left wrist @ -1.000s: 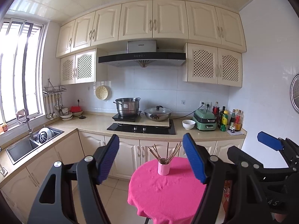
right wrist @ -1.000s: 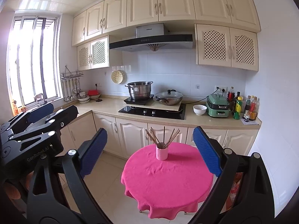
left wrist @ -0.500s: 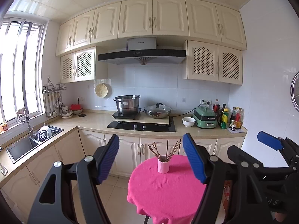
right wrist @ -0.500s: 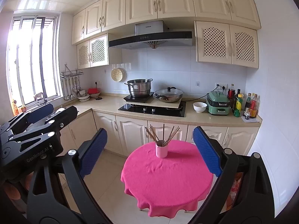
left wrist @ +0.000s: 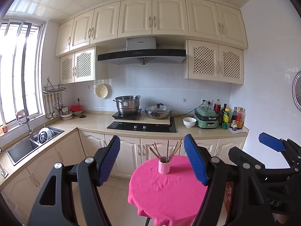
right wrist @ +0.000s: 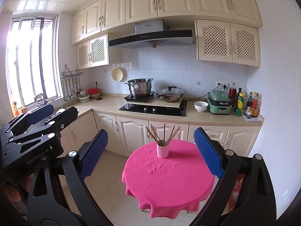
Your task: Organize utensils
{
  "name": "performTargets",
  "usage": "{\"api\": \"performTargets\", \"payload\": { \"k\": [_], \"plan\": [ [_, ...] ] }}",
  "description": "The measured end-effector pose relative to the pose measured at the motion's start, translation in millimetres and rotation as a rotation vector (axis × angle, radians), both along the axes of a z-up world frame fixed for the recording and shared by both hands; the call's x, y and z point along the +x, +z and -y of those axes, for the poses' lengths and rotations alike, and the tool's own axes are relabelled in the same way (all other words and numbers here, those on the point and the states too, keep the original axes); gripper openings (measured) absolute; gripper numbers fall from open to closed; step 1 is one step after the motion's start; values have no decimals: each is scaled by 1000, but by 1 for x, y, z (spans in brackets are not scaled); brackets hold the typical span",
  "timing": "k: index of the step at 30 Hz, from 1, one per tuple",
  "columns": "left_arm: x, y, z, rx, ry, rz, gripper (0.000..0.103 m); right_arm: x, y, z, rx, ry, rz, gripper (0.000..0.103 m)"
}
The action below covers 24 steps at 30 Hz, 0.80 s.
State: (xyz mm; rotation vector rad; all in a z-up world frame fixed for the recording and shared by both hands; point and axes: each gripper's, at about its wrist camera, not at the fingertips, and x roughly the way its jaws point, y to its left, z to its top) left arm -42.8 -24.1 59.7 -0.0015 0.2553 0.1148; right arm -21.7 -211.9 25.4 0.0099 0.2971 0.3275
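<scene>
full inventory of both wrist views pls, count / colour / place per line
round table: 1, pink cloth, on the floor in front of the base cabinets
cup: 1, pink, far side of the table
chopsticks: a bundle, count unclear, brown, upright in the cup
stockpot: 1, steel, on a black hob plate
wok: 1, steel, lidded, right of the stockpot
bowl: 1, white, counter right of the cooktop
electric cooker: 1, green, right of the bowl
bottles: several, mixed colours, counter's right end
sink: 1, steel, under the window
left gripper: 1, black, blue fingers, open, empty
right gripper: 1, black, blue fingers, open, empty
</scene>
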Motion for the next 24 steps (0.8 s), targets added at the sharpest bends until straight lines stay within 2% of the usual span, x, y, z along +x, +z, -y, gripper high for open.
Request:
{"api": "performTargets", "payload": {
  "k": [24],
  "plan": [
    [0, 0, -1, 0, -2, -2, 70, -1, 0, 2, 0, -2, -4, 92]
  ]
}}
